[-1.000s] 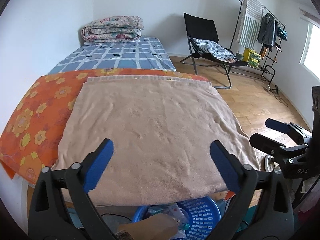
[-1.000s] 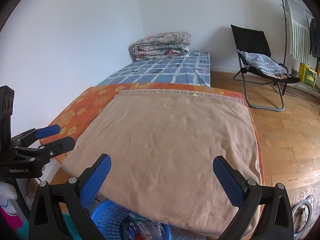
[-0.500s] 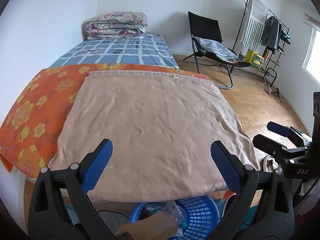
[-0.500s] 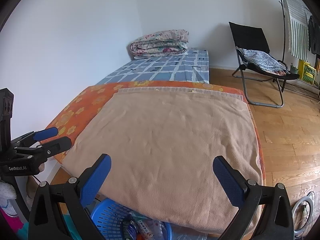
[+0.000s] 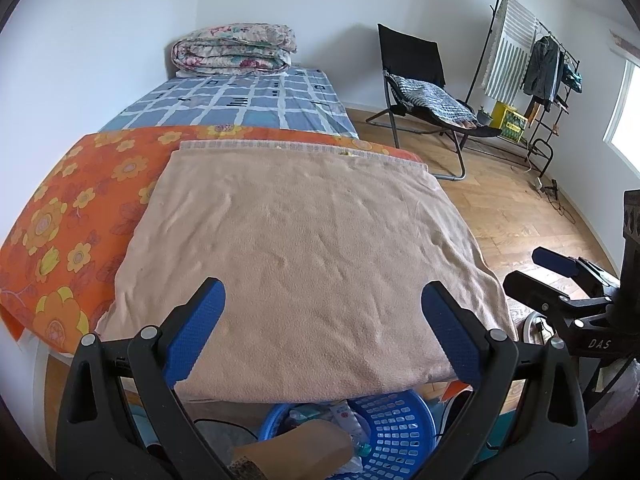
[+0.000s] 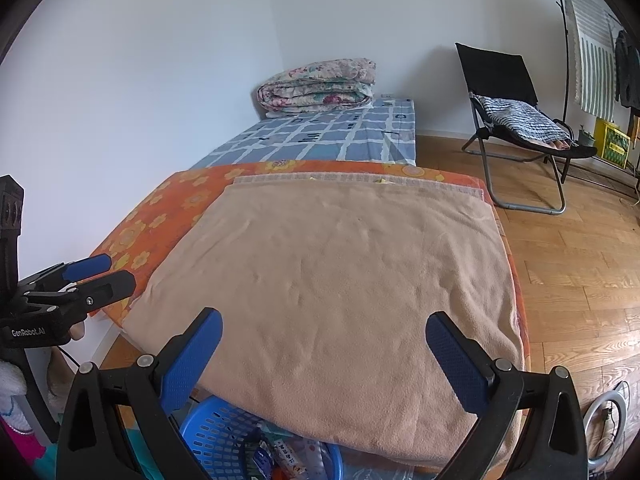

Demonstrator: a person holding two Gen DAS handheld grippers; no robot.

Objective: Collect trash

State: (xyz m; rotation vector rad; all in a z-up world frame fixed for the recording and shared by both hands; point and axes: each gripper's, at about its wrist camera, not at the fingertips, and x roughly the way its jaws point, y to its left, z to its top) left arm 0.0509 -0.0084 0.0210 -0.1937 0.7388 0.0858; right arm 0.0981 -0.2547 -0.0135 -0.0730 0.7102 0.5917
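Both grippers hover over the near end of the bed, nothing held; left gripper (image 5: 322, 328) jaws released, spread wide over the beige blanket (image 5: 304, 256); right gripper (image 6: 324, 354) jaws likewise released and empty.

Left to right: orange floral sheet (image 5: 68, 216) under the blanket, blue checked sheet (image 5: 240, 100) beyond with a folded quilt (image 5: 234, 50) at the wall; black folding chair (image 5: 424, 92) and clothes rack (image 5: 532, 64) far right on the wood floor (image 6: 580, 272).

Task thing: blue basket (image 5: 400, 432) on the floor below the bed's near edge, between and under the jaws, with trash (image 6: 288, 456) already inside, wrappers and a brown paper piece (image 5: 304, 450).

Step, as a judgement: either searching for more trash or nearly done; no loose trash shows on the blanket. Next move likely calls for scanning the floor and bed edges, then dropping 1 gripper low onto any piece found.

Hidden: most of the basket is cut off by the blanket overhang and gripper bodies; contents too small to name; floor right under the bed unseen; 2 tiny yellow specks at the blanket's far hem (image 6: 382, 179), cannot tell what.
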